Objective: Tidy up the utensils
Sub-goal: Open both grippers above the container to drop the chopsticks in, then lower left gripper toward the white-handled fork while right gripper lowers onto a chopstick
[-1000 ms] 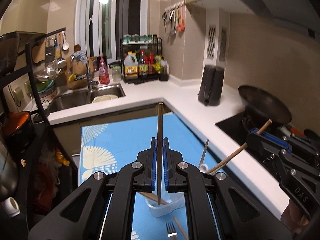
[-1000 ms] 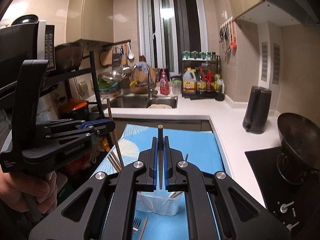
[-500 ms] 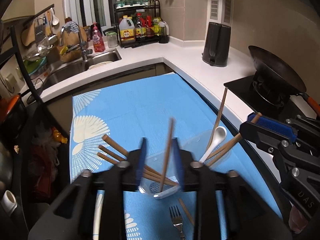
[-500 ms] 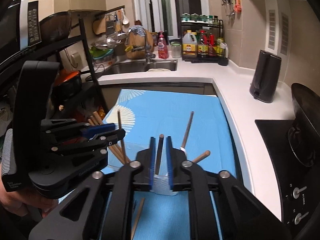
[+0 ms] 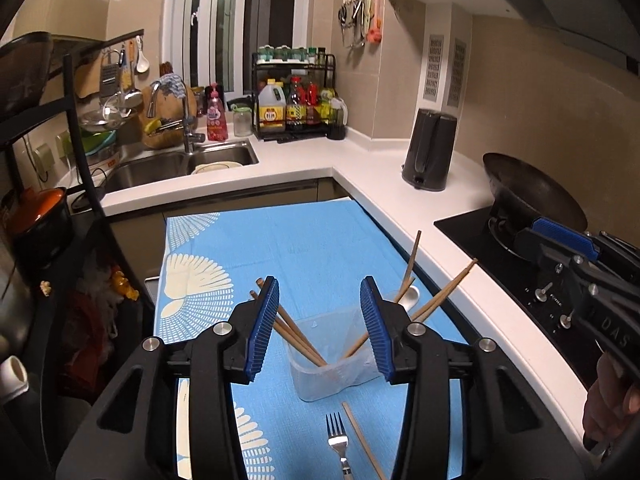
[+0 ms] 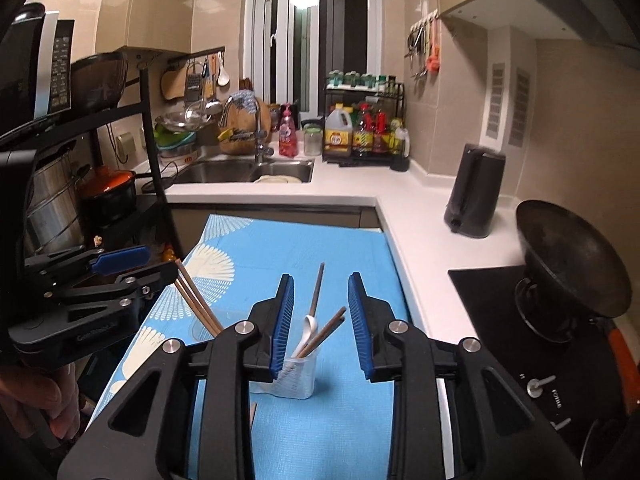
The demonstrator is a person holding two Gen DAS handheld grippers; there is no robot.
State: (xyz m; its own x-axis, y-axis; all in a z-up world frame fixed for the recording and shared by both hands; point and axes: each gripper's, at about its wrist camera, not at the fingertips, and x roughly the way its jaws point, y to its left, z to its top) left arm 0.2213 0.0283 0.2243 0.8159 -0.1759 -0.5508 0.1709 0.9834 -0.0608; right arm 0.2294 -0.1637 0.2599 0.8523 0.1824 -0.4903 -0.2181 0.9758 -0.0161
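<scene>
A clear plastic cup point(image 5: 334, 364) stands on the blue mat point(image 5: 280, 256) and holds several wooden chopsticks point(image 5: 298, 334) and a white spoon point(image 5: 408, 295). My left gripper point(image 5: 318, 330) is open and empty just above the cup. My right gripper point(image 6: 320, 322) is open and empty above the same cup point(image 6: 294, 376), with chopsticks point(image 6: 324, 330) and the white spoon point(image 6: 310, 328) between its jaws. A fork point(image 5: 338, 442) and one loose chopstick point(image 5: 362, 440) lie on the mat in front of the cup.
A white counter point(image 5: 400, 184) runs along the mat's right side, with a black kettle point(image 5: 430, 150), a hob and a dark wok point(image 5: 532, 190). A sink point(image 5: 180, 162) and a bottle rack point(image 5: 296, 100) are at the back. A black shelf rack point(image 6: 100, 184) stands left.
Both grippers opened and let go of their chopsticks, which now stand in the cup. Both grippers then rose a little above the cup.
</scene>
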